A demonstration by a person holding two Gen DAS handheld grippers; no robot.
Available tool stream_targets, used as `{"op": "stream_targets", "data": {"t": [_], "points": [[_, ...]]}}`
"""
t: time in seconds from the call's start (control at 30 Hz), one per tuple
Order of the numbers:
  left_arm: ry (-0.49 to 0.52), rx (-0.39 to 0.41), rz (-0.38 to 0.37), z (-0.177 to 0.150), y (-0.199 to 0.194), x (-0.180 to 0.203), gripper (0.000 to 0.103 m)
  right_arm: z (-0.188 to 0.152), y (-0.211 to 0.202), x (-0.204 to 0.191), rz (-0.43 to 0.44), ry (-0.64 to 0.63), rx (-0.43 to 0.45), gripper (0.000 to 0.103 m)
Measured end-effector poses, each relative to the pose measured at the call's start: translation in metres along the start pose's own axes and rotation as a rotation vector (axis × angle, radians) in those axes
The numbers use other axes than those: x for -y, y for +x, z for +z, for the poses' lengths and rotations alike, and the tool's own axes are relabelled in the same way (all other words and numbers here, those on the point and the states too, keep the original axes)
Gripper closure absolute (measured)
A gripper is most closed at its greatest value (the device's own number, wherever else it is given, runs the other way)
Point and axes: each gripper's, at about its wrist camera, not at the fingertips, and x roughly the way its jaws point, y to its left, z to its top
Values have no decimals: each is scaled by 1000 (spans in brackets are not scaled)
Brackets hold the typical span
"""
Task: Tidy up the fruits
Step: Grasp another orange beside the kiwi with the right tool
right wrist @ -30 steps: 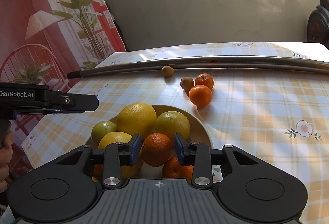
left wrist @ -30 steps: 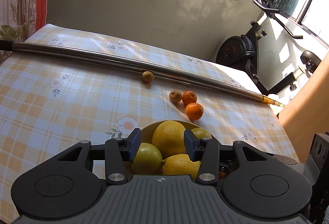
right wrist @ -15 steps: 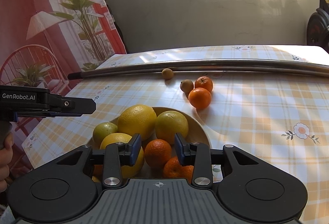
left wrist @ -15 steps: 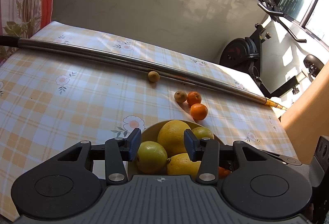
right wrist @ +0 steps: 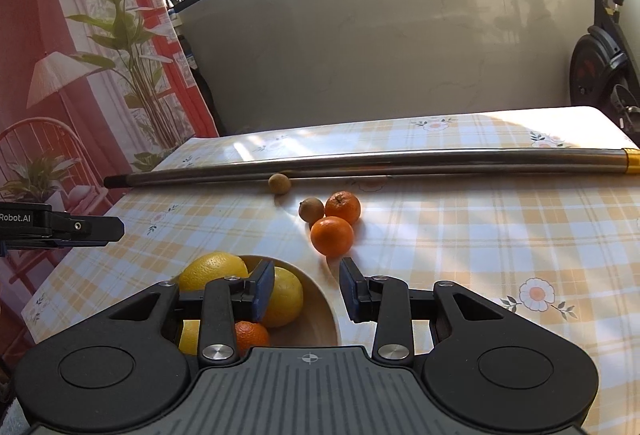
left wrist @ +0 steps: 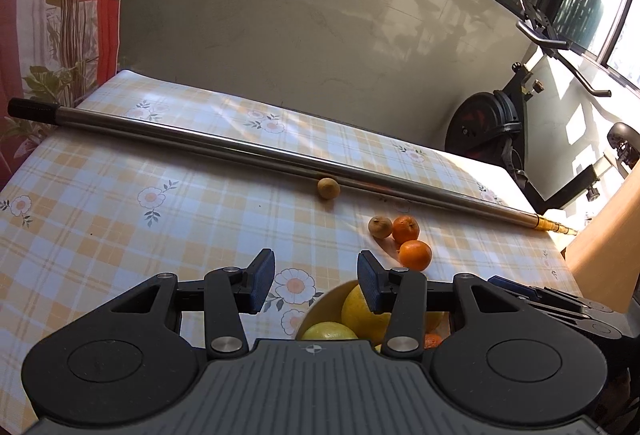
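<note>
- Nearest to me, the left gripper [left wrist: 316,285] hangs over the checked tablecloth [left wrist: 120,235] with its two blue pads [left wrist: 262,285] parted by a modest gap; nothing sits between them, only the flowered cloth below.
- The right gripper [right wrist: 307,289] shows a clear gap between its jaws too, and it holds nothing; its left pad [right wrist: 262,289] lies in front of a lemon, but I cannot say that it touches.
- Just under both tools stands the wooden bowl [right wrist: 316,319], at the near edge of the table. It holds several big yellow citrus fruits: one large lemon [right wrist: 212,269] at the left, another yellow fruit [right wrist: 286,295] beside it, and a small mandarin [right wrist: 250,335] tucked low in front.
- From the left side a greenish-yellow fruit [left wrist: 330,331] also shows in the bowl, half hidden by the tool body.
- Past the bowl, out on the cloth, lie three loose fruits in a tight cluster: a near orange [right wrist: 332,235], a second orange [right wrist: 343,207] just behind it, and a small brown fruit [right wrist: 311,210] touching or nearly touching both.
- A little farther sits another small brown round fruit [right wrist: 279,182], alone, right against a long metal pole [right wrist: 400,160].
- The pole runs across the whole table, black-capped at one end, brass-coloured at the other.
- Beyond the table stands a pale wall, with an exercise bike [left wrist: 492,127] to the right.
</note>
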Motion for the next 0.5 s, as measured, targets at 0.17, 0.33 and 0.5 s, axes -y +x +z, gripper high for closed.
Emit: {"op": "stream_targets", "data": {"t": [0.17,0.33,0.5], "points": [[7,19,14,22,5,-4,55,13,17,10,-10,-10,0,69],[11,17,19,37,19,-3,55,23,38,14,-7,-39,-13,69],[17,3,26,45,38,-2,55,27,63,15,9,-62,-40,69]]}}
